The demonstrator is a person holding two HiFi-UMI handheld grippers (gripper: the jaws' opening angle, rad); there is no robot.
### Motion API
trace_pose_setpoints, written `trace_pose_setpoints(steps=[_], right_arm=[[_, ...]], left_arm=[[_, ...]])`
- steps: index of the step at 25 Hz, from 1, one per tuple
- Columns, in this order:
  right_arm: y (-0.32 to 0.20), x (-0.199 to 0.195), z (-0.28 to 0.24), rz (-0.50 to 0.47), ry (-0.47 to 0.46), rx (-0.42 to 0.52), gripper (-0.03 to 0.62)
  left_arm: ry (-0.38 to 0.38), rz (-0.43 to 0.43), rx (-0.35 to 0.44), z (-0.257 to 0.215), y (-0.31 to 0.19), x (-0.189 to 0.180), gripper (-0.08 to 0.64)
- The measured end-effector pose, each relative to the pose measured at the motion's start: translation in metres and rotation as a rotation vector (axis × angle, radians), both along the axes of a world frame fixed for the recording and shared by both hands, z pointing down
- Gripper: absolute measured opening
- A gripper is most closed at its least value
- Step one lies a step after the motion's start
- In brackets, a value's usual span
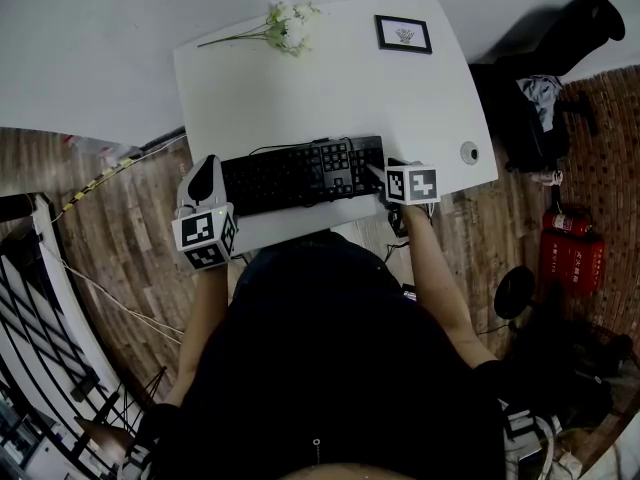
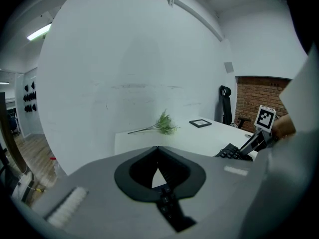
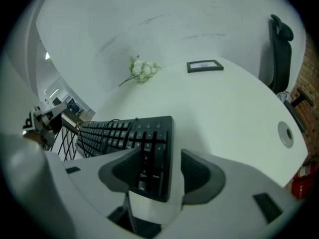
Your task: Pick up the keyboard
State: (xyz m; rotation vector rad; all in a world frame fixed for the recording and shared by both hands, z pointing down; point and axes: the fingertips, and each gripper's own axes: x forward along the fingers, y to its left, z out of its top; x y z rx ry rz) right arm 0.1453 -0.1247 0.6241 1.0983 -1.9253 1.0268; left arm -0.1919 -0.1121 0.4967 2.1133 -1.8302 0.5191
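Observation:
A black keyboard (image 1: 300, 173) lies near the front edge of the white table (image 1: 330, 88), its cable running off behind it. My right gripper (image 1: 378, 178) is at the keyboard's right end, pointing steeply down. In the right gripper view the number-pad end of the keyboard (image 3: 144, 143) lies between the jaws of the right gripper (image 3: 160, 152), which stand wide, with a gap at the right pad. My left gripper (image 1: 207, 166) hovers by the keyboard's left end. Its jaws (image 2: 158, 148) meet at the tips with nothing between them.
A sprig of white flowers (image 1: 285, 30) and a small framed picture (image 1: 403, 33) lie at the table's far side. A cable grommet (image 1: 469, 152) sits near the right edge. A black chair (image 1: 560, 48) and a red fire extinguisher (image 1: 570, 253) stand to the right.

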Motion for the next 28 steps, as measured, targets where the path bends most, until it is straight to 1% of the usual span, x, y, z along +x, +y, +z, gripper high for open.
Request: trace_pose_setpoints(steps=[3, 5, 7, 9, 11, 13, 15, 18, 24, 28], right_arm=[[0.008, -0.001, 0.003, -0.035, -0.046, -0.066, 0.222], [0.011, 0.0, 0.007, -0.043, -0.045, -0.085, 0.222], [0.01, 0.002, 0.012, -0.021, -0.051, -0.099, 0.224], [0.009, 0.003, 0.016, 0.008, -0.081, -0.124, 0.224], [0.009, 0.002, 0.017, 0.013, -0.102, -0.139, 0.229], [0.01, 0.0, 0.016, -0.008, -0.104, -0.138, 0.229], [0.011, -0.002, 0.015, -0.021, -0.114, -0.138, 0.195], [0.01, -0.002, 0.015, -0.012, -0.127, -0.138, 0.193], [0.011, -0.003, 0.006, 0.002, -0.088, -0.116, 0.19], [0.01, -0.003, -0.002, 0.0, -0.076, -0.095, 0.192]], left_arm=[[0.0, -0.003, -0.001, 0.0, 0.001, -0.004, 0.012], [0.002, -0.006, -0.005, 0.001, 0.002, -0.005, 0.012], [0.004, -0.005, -0.008, 0.003, 0.001, -0.004, 0.012], [0.005, -0.004, -0.009, 0.003, 0.0, -0.004, 0.012], [0.007, -0.005, -0.011, 0.004, 0.001, -0.005, 0.012], [0.01, -0.008, -0.014, 0.005, 0.001, -0.005, 0.012], [0.013, -0.01, -0.017, 0.006, 0.001, -0.004, 0.012], [0.017, -0.015, -0.021, 0.008, -0.001, -0.005, 0.012], [0.021, -0.03, -0.031, 0.008, 0.003, -0.012, 0.012], [0.056, -0.049, -0.052, 0.019, 0.007, -0.015, 0.012]])
